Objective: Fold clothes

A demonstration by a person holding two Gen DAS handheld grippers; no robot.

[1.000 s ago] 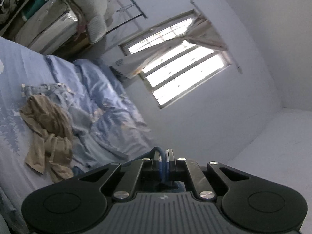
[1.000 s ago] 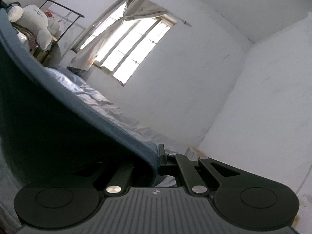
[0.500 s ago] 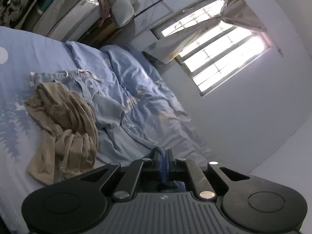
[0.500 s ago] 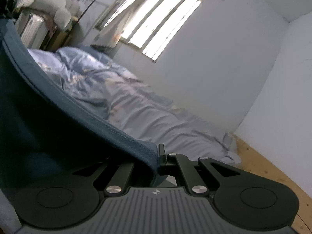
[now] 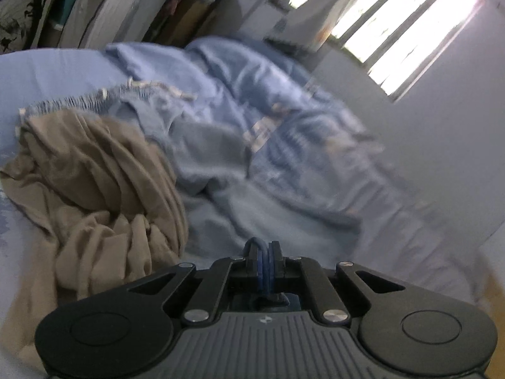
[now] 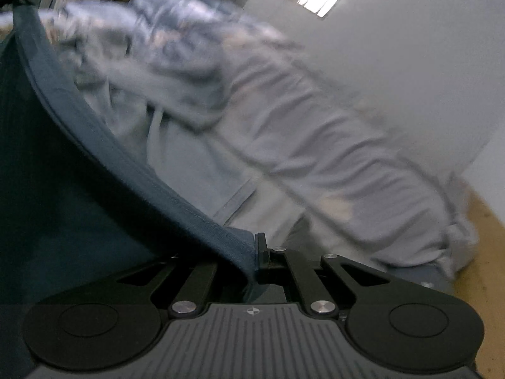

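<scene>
Left wrist view showed the beige garment heaped at left on the bed, and the left gripper clenched on the blue garment. Right gripper pinched its hem, probably spreading it for folding.

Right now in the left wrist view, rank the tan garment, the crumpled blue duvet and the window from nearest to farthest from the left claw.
1. Tan garment: heaped on the bed just left of the left claw.
2. Crumpled blue duvet: ahead, mid-bed, towards the wall.
3. Window: upper right, in the far wall.
</scene>
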